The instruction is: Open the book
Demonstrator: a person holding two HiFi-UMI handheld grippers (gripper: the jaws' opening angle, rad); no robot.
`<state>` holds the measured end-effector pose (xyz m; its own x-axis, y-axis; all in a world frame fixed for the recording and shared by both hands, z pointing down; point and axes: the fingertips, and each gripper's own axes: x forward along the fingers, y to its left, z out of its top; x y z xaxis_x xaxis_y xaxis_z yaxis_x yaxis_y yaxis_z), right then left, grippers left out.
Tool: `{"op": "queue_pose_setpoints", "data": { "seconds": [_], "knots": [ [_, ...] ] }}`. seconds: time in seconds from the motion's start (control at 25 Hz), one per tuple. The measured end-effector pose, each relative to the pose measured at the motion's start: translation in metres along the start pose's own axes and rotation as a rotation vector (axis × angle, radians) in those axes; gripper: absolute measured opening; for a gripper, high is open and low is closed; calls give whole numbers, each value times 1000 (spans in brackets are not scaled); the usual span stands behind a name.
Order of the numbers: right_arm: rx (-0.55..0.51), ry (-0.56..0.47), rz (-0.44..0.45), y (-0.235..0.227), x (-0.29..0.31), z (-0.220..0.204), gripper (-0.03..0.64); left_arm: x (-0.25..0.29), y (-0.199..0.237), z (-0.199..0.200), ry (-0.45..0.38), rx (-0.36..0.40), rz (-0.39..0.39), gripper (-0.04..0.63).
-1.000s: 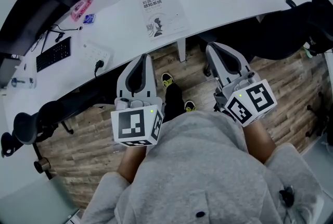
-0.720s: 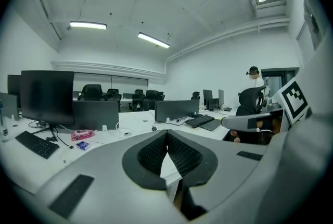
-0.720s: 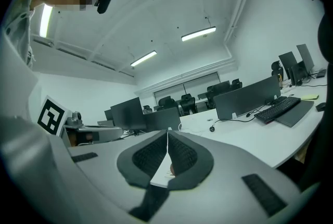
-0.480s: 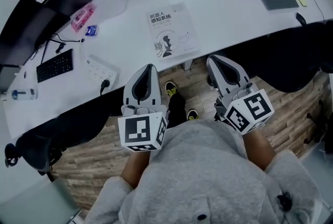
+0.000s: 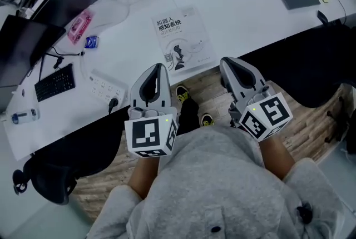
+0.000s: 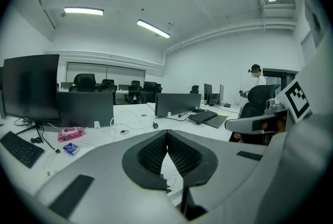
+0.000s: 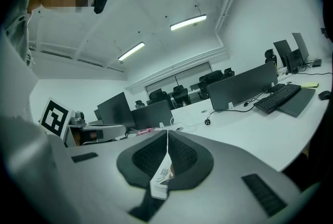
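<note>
On white office desk [image 5: 239, 7]: closed book [image 5: 181, 38], power strip [image 5: 104, 88].

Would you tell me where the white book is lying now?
Head view, centre: the white paperback book lies closed at the white desk's near edge, right of the white power strip.

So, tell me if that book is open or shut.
Shut. The book lies flat on the desk, front cover facing up, no inside pages showing.
</note>
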<state>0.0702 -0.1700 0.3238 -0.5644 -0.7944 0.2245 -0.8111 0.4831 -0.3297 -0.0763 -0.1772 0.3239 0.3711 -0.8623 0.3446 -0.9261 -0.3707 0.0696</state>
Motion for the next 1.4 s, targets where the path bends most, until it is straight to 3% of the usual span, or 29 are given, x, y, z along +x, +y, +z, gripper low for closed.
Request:
{"op": "queue_pose_setpoints", "data": {
  "seconds": [0.92,1.4],
  "knots": [
    [-45,8,-121,-8,64,22,28,61,51,15,0,-47,-117,8],
    [-38,31,-189,-31,60,21,26,85,49,0,58,-34,-163,8]
  ]
}}
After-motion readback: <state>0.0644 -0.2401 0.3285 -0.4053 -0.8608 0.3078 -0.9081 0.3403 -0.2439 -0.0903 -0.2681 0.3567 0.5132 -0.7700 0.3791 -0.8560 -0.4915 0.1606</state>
